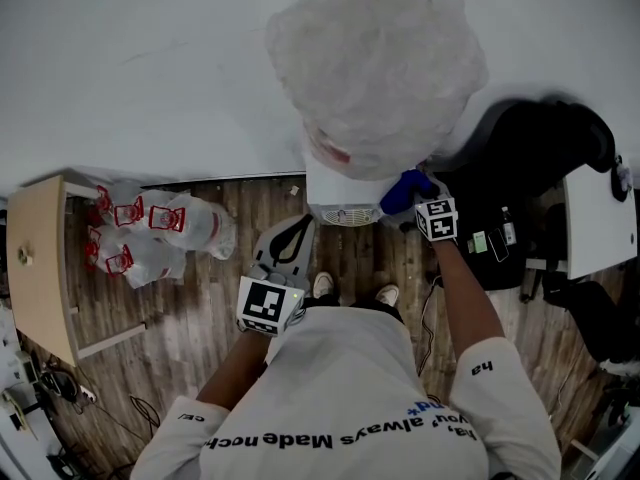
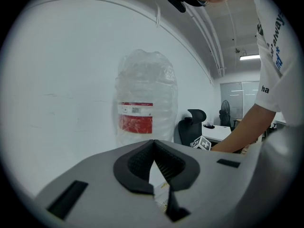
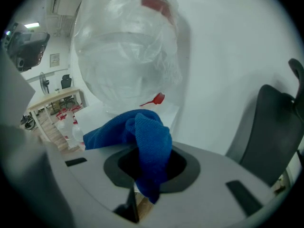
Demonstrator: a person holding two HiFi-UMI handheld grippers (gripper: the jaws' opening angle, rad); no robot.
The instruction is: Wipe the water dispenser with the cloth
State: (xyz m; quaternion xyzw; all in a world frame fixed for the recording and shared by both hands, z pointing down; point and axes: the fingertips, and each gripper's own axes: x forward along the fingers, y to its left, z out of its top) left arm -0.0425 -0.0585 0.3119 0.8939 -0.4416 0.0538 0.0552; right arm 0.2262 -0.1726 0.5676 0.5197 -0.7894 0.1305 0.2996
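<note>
The white water dispenser [image 1: 338, 194] stands against the wall under a big bottle [image 1: 375, 68] wrapped in clear plastic. My right gripper [image 1: 424, 190] is shut on a blue cloth [image 1: 403, 190] at the dispenser's right upper edge. In the right gripper view the cloth [image 3: 142, 137] bulges out of the jaws, just short of the bottle [image 3: 128, 46]. My left gripper [image 1: 291, 240] hangs lower, in front of the dispenser, shut and holding nothing. Its view shows the jaws meeting at the tips [image 2: 153, 144] below the bottle [image 2: 145, 99] with its red label.
Plastic bags with red print [image 1: 150, 233] lie on the wooden floor at the left, next to a light wooden table [image 1: 40, 268]. A black office chair [image 1: 540, 168] and a white desk [image 1: 600, 218] stand to the right. The person's feet [image 1: 352, 288] are just before the dispenser.
</note>
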